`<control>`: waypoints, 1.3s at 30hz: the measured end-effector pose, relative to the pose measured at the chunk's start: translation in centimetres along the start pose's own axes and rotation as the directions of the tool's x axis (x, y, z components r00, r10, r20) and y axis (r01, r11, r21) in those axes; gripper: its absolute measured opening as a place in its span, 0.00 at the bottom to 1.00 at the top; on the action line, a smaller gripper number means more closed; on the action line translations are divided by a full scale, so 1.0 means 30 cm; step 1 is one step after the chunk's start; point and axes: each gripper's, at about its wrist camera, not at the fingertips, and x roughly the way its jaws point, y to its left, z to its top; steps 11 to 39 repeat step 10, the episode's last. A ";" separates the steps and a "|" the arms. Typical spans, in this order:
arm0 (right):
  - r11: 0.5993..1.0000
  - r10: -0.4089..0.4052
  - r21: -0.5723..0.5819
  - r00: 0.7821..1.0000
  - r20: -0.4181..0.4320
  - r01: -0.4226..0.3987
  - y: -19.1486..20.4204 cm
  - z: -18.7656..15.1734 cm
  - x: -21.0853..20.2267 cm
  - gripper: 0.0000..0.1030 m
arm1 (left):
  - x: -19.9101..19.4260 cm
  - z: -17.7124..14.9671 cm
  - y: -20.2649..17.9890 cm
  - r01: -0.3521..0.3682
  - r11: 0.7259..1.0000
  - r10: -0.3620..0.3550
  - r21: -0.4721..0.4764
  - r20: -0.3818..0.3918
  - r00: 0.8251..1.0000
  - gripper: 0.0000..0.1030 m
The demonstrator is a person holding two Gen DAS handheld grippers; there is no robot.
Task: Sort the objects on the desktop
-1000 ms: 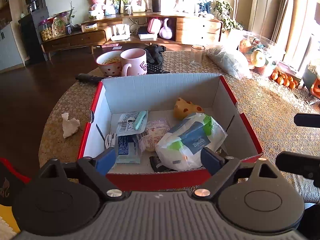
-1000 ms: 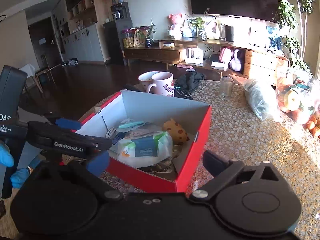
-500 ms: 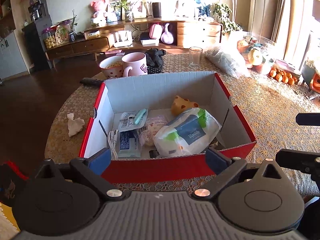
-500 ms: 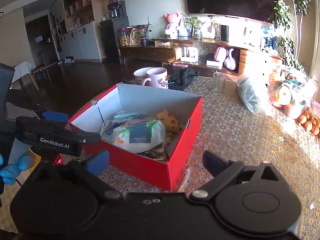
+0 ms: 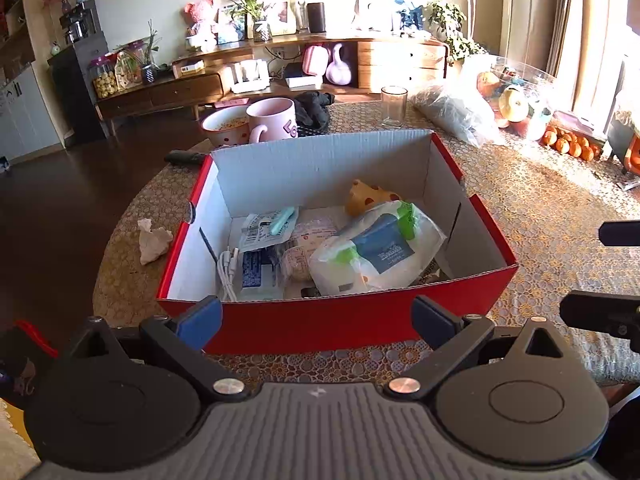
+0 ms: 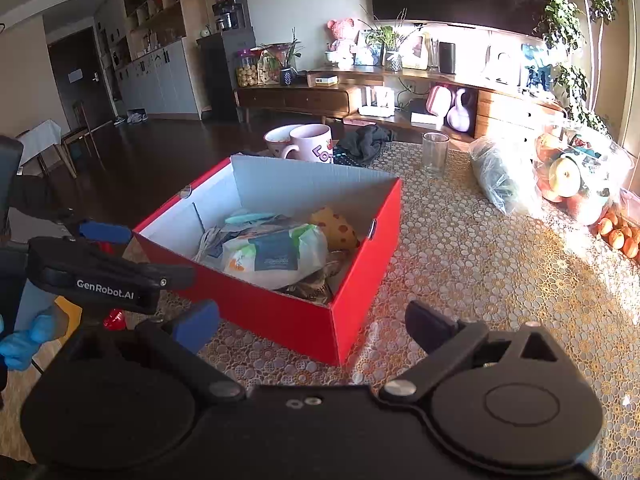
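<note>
Two handheld grippers hover at the near edge of a table [image 5: 560,208] covered in a patterned gold cloth, both empty with their jaws spread wide. Left gripper [image 5: 316,320] faces the near wall of a red cardboard box [image 5: 340,320], its blue-padded fingers just in front of that wall and apart from it. Right gripper [image 6: 312,326] points at the box's near corner from the side, also clear of it; the left gripper's black body, held by a hand in a blue glove [image 6: 24,340], shows at the left of the right wrist view. Inside the open box lie a white pack of wipes [image 5: 376,252] with a blue label, a yellow spotted cheese-shaped toy [image 5: 368,196] in the far right corner, a teal stick on a printed sachet [image 5: 268,226], a blue packet [image 5: 256,272] and a white cable [image 5: 226,272]. Outside, a crumpled tissue [image 5: 152,240] rests on the cloth left of the box. Behind it stand a pink mug [image 5: 272,120], a spotted bowl [image 5: 224,124], a drinking glass [image 5: 394,106] and a dark cloth [image 5: 314,108].
</note>
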 end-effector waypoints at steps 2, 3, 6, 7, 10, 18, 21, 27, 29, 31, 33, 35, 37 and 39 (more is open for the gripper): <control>1.000 0.000 0.003 1.000 -0.002 0.000 -0.003 -0.005 -0.001 0.97 | -0.001 0.000 0.001 0.006 1.000 -0.006 -0.006 0.001 1.000 0.98; 1.000 0.000 0.004 1.000 -0.003 0.000 -0.004 -0.007 -0.002 0.97 | -0.001 0.000 0.001 0.003 1.000 -0.003 -0.009 0.001 1.000 0.98; 1.000 -0.004 0.011 1.000 0.001 0.004 -0.011 -0.013 -0.009 0.97 | -0.001 -0.002 -0.004 -0.007 1.000 0.007 -0.005 -0.001 1.000 0.98; 1.000 -0.006 0.014 1.000 0.002 0.006 -0.016 -0.013 -0.011 0.97 | -0.002 -0.003 -0.005 -0.005 1.000 0.005 -0.004 -0.001 1.000 0.98; 1.000 -0.014 0.023 1.000 0.005 0.014 -0.027 -0.020 -0.018 0.97 | -0.005 -0.004 -0.010 0.000 1.000 0.000 -0.005 0.000 1.000 0.98; 1.000 -0.014 0.023 1.000 0.005 0.014 -0.027 -0.020 -0.018 0.97 | -0.005 -0.004 -0.010 0.000 1.000 0.000 -0.005 0.000 1.000 0.98; 1.000 -0.014 0.023 1.000 0.005 0.014 -0.027 -0.020 -0.018 0.97 | -0.005 -0.004 -0.010 0.000 1.000 0.000 -0.005 0.000 1.000 0.98; 1.000 -0.014 0.023 1.000 0.005 0.014 -0.027 -0.020 -0.018 0.97 | -0.005 -0.004 -0.010 0.000 1.000 0.000 -0.005 0.000 1.000 0.98; 1.000 -0.014 0.023 1.000 0.005 0.014 -0.027 -0.020 -0.018 0.97 | -0.005 -0.004 -0.010 0.000 1.000 0.000 -0.005 0.000 1.000 0.98; 1.000 -0.014 0.023 1.000 0.005 0.014 -0.027 -0.020 -0.018 0.97 | -0.005 -0.004 -0.010 0.000 1.000 0.000 -0.005 0.000 1.000 0.98; 1.000 -0.014 0.023 1.000 0.005 0.014 -0.027 -0.020 -0.018 0.97 | -0.005 -0.004 -0.010 0.000 1.000 0.000 -0.005 0.000 1.000 0.98; 1.000 -0.014 0.023 1.000 0.005 0.014 -0.027 -0.020 -0.018 0.97 | -0.005 -0.004 -0.010 0.000 1.000 0.000 -0.005 0.000 1.000 0.98; 1.000 -0.014 0.023 1.000 0.005 0.014 -0.027 -0.020 -0.018 0.97 | -0.005 -0.004 -0.010 0.000 1.000 0.000 -0.005 0.000 1.000 0.98; 1.000 -0.014 0.023 1.000 0.005 0.014 -0.027 -0.020 -0.018 0.97 | -0.005 -0.004 -0.010 0.000 1.000 0.000 -0.005 0.000 1.000 0.98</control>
